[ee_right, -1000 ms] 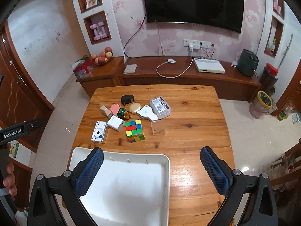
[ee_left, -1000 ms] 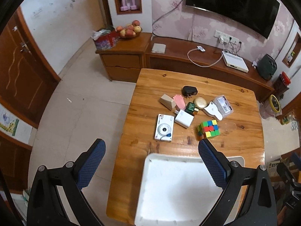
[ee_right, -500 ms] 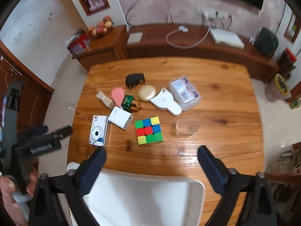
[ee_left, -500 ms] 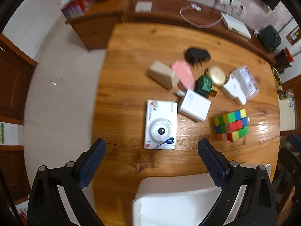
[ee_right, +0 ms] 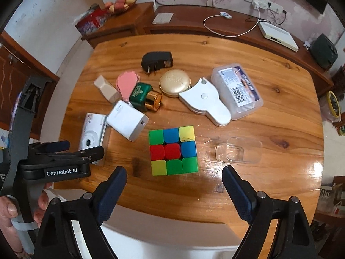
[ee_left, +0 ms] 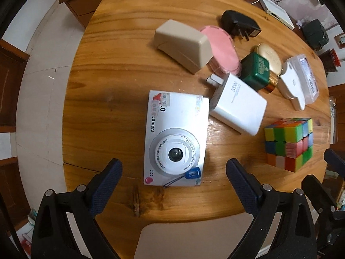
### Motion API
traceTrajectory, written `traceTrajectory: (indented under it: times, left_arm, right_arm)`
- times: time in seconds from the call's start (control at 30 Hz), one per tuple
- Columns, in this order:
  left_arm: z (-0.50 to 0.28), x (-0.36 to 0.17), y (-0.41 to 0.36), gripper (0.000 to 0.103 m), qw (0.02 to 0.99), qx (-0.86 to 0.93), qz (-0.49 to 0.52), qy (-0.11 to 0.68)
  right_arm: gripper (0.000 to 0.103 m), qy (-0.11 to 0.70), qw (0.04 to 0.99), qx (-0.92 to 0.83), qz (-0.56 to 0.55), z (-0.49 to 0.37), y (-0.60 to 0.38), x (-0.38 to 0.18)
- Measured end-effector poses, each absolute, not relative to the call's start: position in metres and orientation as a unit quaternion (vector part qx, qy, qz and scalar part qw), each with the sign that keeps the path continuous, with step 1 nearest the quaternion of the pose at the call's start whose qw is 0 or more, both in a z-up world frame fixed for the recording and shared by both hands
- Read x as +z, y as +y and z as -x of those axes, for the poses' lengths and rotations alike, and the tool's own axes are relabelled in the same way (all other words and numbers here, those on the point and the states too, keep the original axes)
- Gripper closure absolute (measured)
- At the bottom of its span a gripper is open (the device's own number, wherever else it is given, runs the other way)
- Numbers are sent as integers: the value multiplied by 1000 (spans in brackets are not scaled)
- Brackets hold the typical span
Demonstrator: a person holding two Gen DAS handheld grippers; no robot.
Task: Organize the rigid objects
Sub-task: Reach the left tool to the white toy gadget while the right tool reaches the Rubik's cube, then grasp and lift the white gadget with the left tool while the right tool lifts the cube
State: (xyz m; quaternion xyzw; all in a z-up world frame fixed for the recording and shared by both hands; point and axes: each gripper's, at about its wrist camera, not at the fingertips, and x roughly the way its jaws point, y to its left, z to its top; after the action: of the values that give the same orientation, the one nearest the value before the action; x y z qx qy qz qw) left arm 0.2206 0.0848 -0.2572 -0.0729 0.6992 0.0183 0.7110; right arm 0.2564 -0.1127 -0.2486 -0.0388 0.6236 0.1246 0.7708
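A white toy camera (ee_left: pixel 174 138) lies flat on the wooden table (ee_left: pixel 112 69), lens up. My left gripper (ee_left: pixel 173 168) hangs open just above it, one blue pad on either side of its near end. A colourful puzzle cube (ee_right: pixel 173 150) stands right of the camera. My right gripper (ee_right: pixel 174 172) is open over the cube's near side, with nothing between the pads. In the right wrist view the left gripper (ee_right: pixel 64 151) shows from the side over the camera (ee_right: pixel 92 133), a hand (ee_right: pixel 8 211) holding it. A white tray (ee_right: pixel 172 239) sits at the table's near edge.
Behind the camera lie a white charger (ee_left: pixel 237 105), a beige box (ee_left: pixel 183 45), a pink lid (ee_left: pixel 224 51), a black plug (ee_left: pixel 239 26), a green bottle (ee_left: pixel 256 71) and a gold compact (ee_right: pixel 174 83). A white gadget (ee_right: pixel 204 101), a labelled clear box (ee_right: pixel 237 90) and a small clear case (ee_right: pixel 238 151) lie to the right.
Both grippers have come down toward the table and tipped steeply downward. The camera and the cube now fill the views. The right gripper's fingers stand slightly closer together.
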Motion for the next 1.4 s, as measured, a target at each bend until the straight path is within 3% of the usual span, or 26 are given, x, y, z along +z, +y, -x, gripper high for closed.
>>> traceTrajectory:
  times: [0.1,0.23,0.3,0.43,0.6,0.67,1.1,1.4]
  left_arm:
    - [-218,-262,86,8,710,24,70,701]
    - [-213,-266,90,23,702,22,77,707]
    - [-211,-265,91,25,702,25,68,708]
    - [-208,-264,92,26,701,30,55,711]
    - [-206,-261,91,36,703,39,35,709]
    - [-208,-259,85,43,706,36,28,707]
    - [-212,-245,64,43,723,40,40,689]
    - [-178,-161,79,43,769,12,74,635]
  right_arm:
    - [12,628,766,126,47,-260,-110,-259]
    - [12,630,764,126,53,-265,-107,-269]
    - [15,633,762,129,56,-268,-106,-274]
    - [26,643,751,137,62,-273,-100,-285]
    - [29,652,744,136,51,-282,-99,-295]
    - [42,654,745,123,55,-284,-99,-297]
    - [46,627,769,120,24,-272,-114,-277]
    - [46,583,802,131,2,-244,-128,-212]
